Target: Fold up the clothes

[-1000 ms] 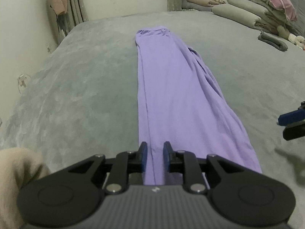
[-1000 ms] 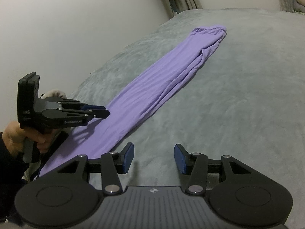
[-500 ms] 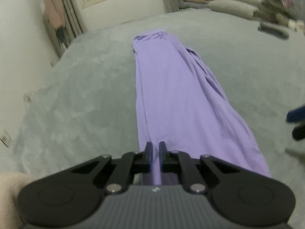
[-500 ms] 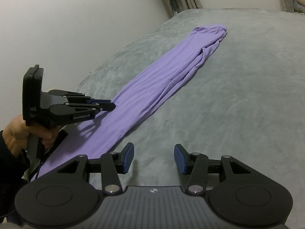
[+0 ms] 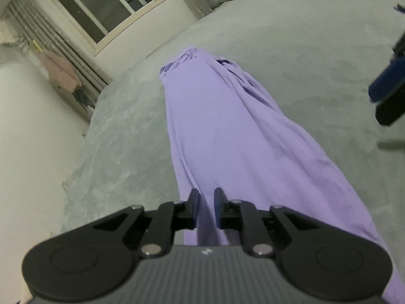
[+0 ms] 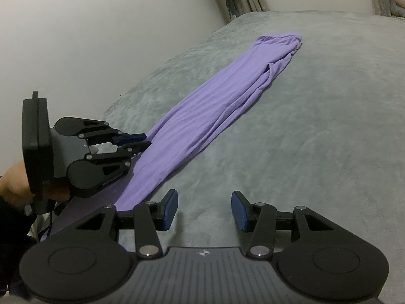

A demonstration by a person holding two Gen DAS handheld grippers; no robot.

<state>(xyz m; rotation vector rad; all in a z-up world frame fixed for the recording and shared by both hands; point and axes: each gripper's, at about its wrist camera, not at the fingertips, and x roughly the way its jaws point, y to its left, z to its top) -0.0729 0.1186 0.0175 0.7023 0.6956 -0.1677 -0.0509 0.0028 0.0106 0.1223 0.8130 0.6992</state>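
Although the purple garment already lies as one long narrow strip on the grey bed, running from the lower left of the right wrist frame up to the upper right, I judge the folding only partly done: the lengthwise fold looks made, while the strip is not yet doubled end over end. My left hand-held gripper hovers at the near end of the cloth, at the left of that frame, with my hand on its grip. Its jaws stand narrow and have just been opening a little; in the left wrist frame purple cloth shows in the slim gap between the fingers, but I cannot tell whether they pinch it. My right hand-held gripper stands about half wide, with nothing in it, over bare bed beside the garment's near edge. What I think remains is taking the near end and carrying it toward the far end.
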